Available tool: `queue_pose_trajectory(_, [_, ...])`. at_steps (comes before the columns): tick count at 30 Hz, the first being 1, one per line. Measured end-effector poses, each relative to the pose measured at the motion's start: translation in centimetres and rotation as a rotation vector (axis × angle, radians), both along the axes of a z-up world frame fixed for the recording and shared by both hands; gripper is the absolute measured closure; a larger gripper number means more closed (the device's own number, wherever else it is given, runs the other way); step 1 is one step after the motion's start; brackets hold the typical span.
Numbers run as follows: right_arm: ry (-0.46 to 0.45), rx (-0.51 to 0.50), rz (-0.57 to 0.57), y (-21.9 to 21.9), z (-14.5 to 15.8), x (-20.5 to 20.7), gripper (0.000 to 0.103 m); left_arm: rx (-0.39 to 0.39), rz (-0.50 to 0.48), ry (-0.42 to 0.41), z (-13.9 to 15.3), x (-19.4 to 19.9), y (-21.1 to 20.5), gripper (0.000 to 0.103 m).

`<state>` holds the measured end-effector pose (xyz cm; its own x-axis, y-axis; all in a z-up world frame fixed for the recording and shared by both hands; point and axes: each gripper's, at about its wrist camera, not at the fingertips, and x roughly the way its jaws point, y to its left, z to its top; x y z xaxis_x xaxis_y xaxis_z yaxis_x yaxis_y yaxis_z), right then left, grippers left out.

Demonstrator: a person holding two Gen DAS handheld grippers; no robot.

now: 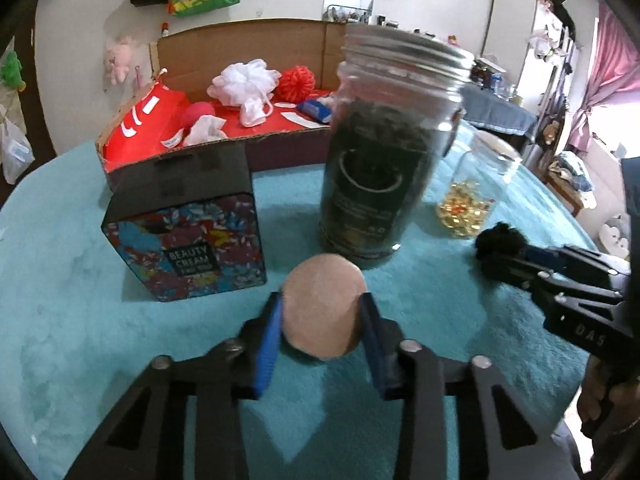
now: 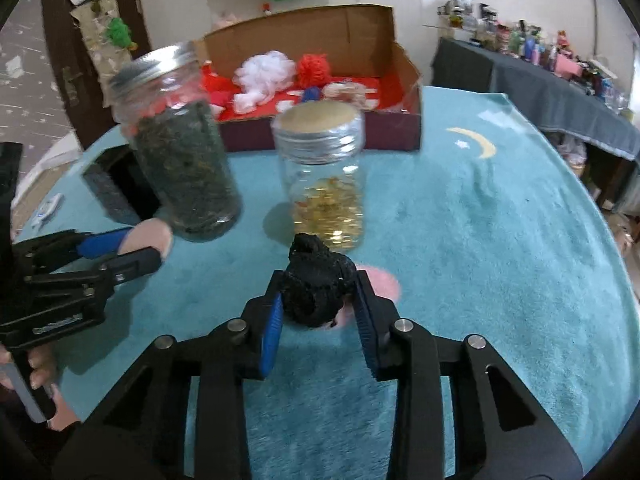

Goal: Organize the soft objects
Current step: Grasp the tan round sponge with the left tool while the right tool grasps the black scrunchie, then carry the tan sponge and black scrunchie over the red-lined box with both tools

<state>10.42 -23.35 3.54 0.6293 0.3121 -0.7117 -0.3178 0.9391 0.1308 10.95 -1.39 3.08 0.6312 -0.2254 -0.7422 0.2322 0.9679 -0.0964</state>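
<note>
My left gripper (image 1: 322, 308) is shut on a round beige puff (image 1: 325, 304) and holds it above the teal cloth, in front of the dark jar. It also shows in the right wrist view (image 2: 154, 246). My right gripper (image 2: 318, 292) is shut on a black mesh pouf (image 2: 316, 288), just in front of the clear jar; it also shows in the left wrist view (image 1: 494, 250). A pink puff (image 2: 380, 284) lies on the cloth under the black pouf. The cardboard box (image 1: 280, 144) at the back holds a white pouf (image 1: 244, 80), a red pouf (image 1: 298, 82) and other soft items.
A tall jar of dark leaves (image 1: 384, 152) stands at centre. A clear jar with golden capsules (image 2: 324, 176) stands to its right. A patterned beauty cream box (image 1: 188, 232) sits at the left. The teal cloth (image 2: 500, 240) covers the round table.
</note>
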Motion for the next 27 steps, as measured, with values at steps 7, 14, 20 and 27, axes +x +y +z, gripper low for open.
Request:
queue_pose_trajectory(7, [-0.02, 0.008, 0.061, 1.7, 0.8, -1.0, 0.073, -0.046, -0.064, 0.023, 0.5, -1.0, -0.1, 0.077])
queue_pose_trajectory(14, [-0.012, 0.032, 0.082, 2.5, 0.9, -0.6, 0.073, -0.054, -0.073, 0.017, 1.1, -1.0, 0.1, 0.077])
queue_pose_trajectory(20, [0.003, 0.041, 0.078, 2.3, 0.6, -0.6, 0.073, -0.061, -0.074, 0.024, 1.1, -0.7, 0.4, 0.077])
queue_pose_trajectory(27, [0.004, 0.041, 0.068, 1.8, 0.9, -0.4, 0.073, -0.063, -0.057, 0.028, 1.1, -0.8, 1.5, 0.077])
